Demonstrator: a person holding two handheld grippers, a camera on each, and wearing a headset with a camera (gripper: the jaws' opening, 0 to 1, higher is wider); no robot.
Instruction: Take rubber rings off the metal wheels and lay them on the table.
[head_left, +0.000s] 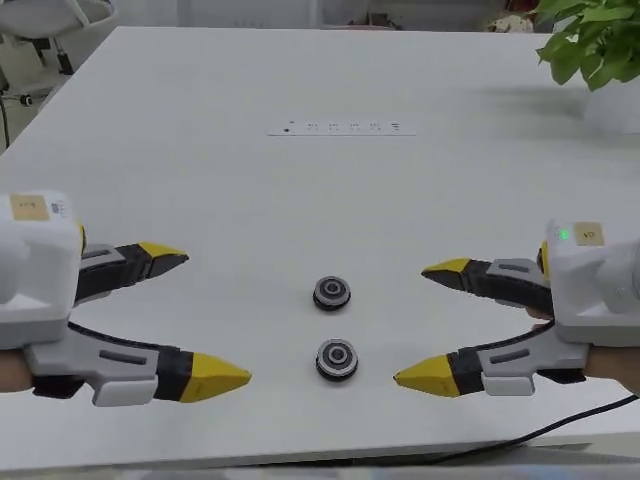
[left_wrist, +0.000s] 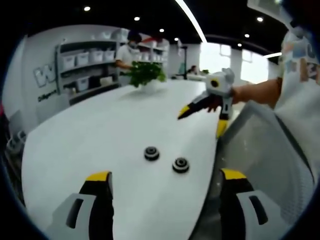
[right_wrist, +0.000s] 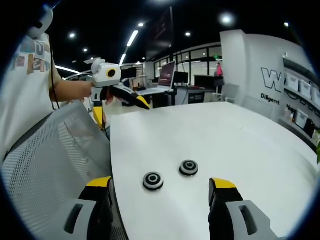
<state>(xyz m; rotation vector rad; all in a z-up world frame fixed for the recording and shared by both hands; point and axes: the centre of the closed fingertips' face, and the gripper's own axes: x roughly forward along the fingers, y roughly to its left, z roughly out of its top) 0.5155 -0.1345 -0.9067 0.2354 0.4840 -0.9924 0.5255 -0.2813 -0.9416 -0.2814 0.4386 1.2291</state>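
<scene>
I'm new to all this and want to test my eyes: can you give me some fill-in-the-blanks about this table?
Between the left gripper and the right gripper lie ___ wheels, a near wheel and a far wheel.
Both grippers' jaws stand ___, holding nothing.
The jaw tips are coloured ___.
In the head view, the plant stands at the table's far ___ corner.
Missing words: two; open; yellow; right.
</scene>
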